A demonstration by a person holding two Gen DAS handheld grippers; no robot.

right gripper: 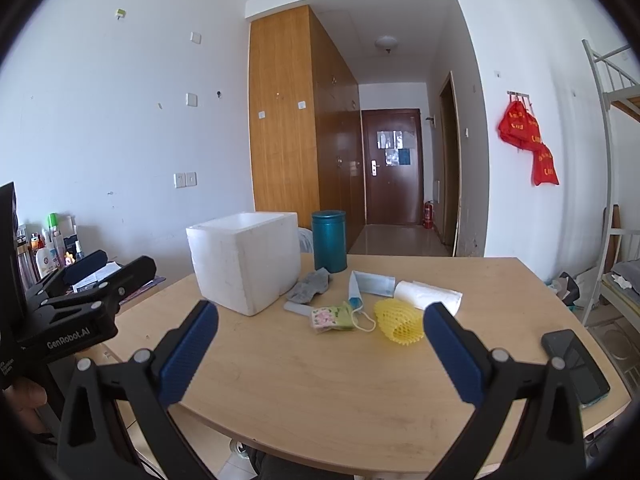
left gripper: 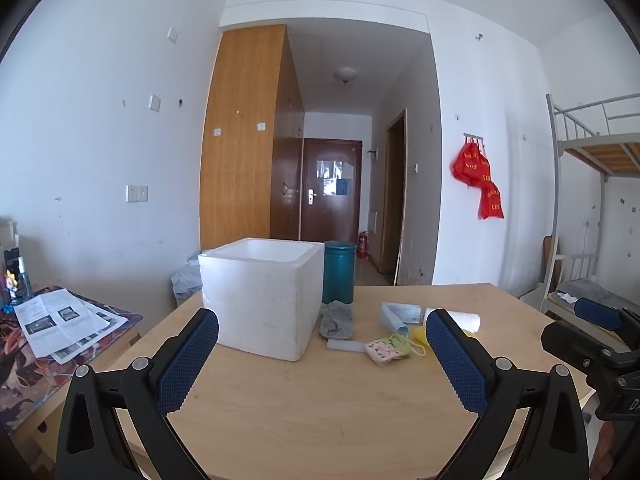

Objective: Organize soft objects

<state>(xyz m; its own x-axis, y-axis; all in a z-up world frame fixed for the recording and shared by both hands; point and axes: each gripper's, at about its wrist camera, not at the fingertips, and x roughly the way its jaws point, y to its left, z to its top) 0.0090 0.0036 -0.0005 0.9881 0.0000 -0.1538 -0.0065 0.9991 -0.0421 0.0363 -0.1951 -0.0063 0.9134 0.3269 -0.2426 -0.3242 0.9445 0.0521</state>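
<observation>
Both tools hover above the near edge of the pale wooden bench, and neither holds anything. The left tool has its blue-padded fingers spread wide apart, and the right tool is spread just as wide, its textured blue pads framing the cluster of soft things ahead. At the back left of the bench stands an open white foam box, with a tall teal cylindrical canister just behind its right corner. Tucked against the box's right side lies a crumpled grey cloth, and near it, a small flat white block sits on the wood. Just right of that block rests a little floral pink-and-green fabric pouch, touching a blue surgical mask whose ear loop curls toward the front. Behind the mask lies a clear plastic packet, and to its right a roll of white plastic bags lies on its side. In front of that roll sits a yellow foam fruit net, close to the right tool's right finger. A dark smartphone lies flat near the bench's right edge. In the right wrist view the left tool shows at the far left, a hand gripping it below. Beside the bench, printed paper sheets lie on a patterned mat.
</observation>
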